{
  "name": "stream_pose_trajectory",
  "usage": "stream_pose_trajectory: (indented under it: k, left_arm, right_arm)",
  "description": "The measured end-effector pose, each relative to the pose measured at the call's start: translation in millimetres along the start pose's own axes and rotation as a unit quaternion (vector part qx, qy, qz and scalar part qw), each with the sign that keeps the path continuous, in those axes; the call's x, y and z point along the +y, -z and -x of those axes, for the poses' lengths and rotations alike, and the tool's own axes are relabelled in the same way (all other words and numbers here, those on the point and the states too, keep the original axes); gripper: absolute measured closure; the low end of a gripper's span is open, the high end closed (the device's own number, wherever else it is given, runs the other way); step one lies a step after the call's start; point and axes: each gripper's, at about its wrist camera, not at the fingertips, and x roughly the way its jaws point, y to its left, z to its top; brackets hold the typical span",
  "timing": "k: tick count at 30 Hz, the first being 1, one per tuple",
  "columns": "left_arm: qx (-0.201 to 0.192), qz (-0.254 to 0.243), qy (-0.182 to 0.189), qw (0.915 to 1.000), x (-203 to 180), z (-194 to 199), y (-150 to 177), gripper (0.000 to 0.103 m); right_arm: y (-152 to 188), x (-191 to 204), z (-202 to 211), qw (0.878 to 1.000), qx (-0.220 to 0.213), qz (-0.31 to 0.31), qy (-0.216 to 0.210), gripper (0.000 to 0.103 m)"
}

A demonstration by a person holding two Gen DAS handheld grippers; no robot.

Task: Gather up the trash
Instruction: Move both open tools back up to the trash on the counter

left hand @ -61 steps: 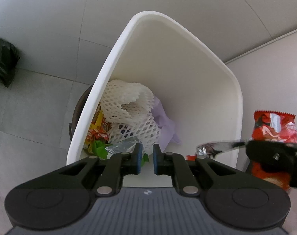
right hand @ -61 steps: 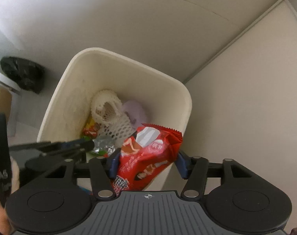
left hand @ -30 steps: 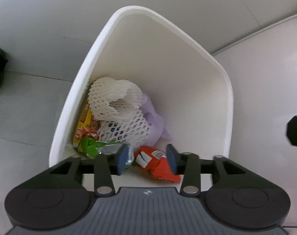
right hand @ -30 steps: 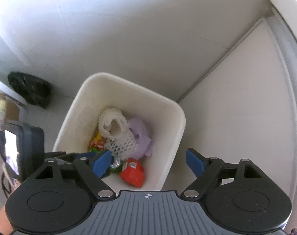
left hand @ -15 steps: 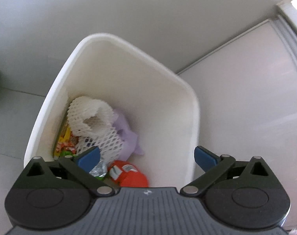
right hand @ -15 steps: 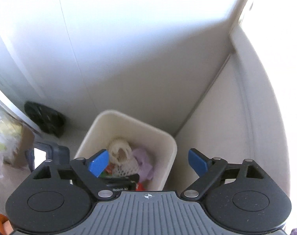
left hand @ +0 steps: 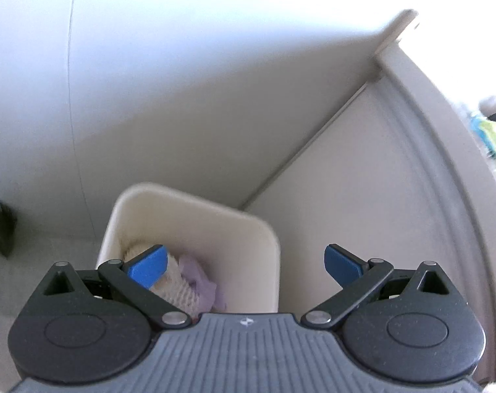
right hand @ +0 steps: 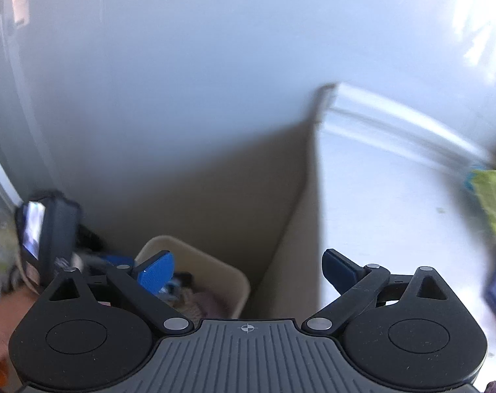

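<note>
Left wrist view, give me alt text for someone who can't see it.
The open left gripper hangs empty above a white bin standing by a wall. Inside the bin are white foam netting and a lilac scrap.

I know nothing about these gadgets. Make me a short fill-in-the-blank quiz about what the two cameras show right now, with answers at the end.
1. Both the left gripper and the right gripper have their jaws wide ____.
2. The pads on the fingertips are coloured ____.
3. The white foam net lies ____ the bin.
4. Beside the net lies a crumpled piece of ____ coloured trash.

Missing words: open; blue; inside; purple
</note>
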Motion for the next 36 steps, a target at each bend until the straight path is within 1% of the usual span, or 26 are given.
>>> stream_pose_trajectory:
  k: [4,8,10,12,15,17,20,22,24,26,28,32,36]
  left_arm:
    - [-0.033,-0.034,0.005,0.9989,-22.0,28.5,-13.9,0.001]
    - [-0.059,-0.072,0.016,0.9955,-51.0,51.9,-25.5,0.001]
    - [-0.071,-0.089,0.024,0.9932,-65.0,58.4,-29.8,0.001]
    - [-0.082,-0.109,0.033,0.99,-82.5,64.9,-34.9,0.001]
    - [-0.098,-0.145,0.043,0.9836,-110.3,67.4,-40.8,0.001]
    - [-0.105,-0.169,0.049,0.9787,-129.0,66.4,-43.8,0.001]
    - [-0.106,-0.203,0.061,0.9715,-158.1,60.5,-46.9,0.001]
    - [-0.098,-0.224,0.068,0.9673,-174.7,56.7,-50.9,0.001]
    - [-0.088,-0.243,0.076,0.9631,-193.2,45.4,-52.8,0.001]
    - [-0.077,-0.263,0.091,0.9574,-209.6,38.0,-52.9,0.001]
    - [-0.069,-0.28,0.106,0.9517,-226.3,31.8,-51.8,0.001]
    - [-0.073,-0.303,0.121,0.9424,-254.7,18.6,-49.9,0.001]
    - [-0.081,-0.318,0.141,0.934,-279.5,2.4,-48.6,0.001]
  right_arm:
    - [12.1,-43.5,27.4,0.998,-0.031,-0.05,0.018,0.001]
    - [32.0,-89.6,48.1,0.992,-0.072,-0.094,0.044,0.001]
    - [43.1,-108.4,50.2,0.99,-0.072,-0.107,0.061,0.001]
    - [51.6,-131.1,55.2,0.988,-0.057,-0.122,0.074,0.001]
    - [66.8,-159.6,63.4,0.985,-0.044,-0.146,0.081,0.001]
    - [75.1,-170.8,69.3,0.985,-0.041,-0.149,0.079,0.001]
    - [89.0,-180.6,75.8,0.985,-0.046,-0.149,0.08,0.001]
    - [97.8,-185.8,78.4,0.984,-0.051,-0.152,0.075,0.001]
    - [104.9,-195.6,82.2,0.984,-0.062,-0.156,0.06,0.001]
    - [110.4,-203.2,85.7,0.984,-0.072,-0.157,0.052,0.001]
    - [115.3,-215.7,88.7,0.983,-0.083,-0.158,0.052,0.001]
    - [122.8,-242.7,92.4,0.976,-0.115,-0.17,0.066,0.001]
    - [131.7,-272.5,94.1,0.966,-0.149,-0.197,0.076,0.001]
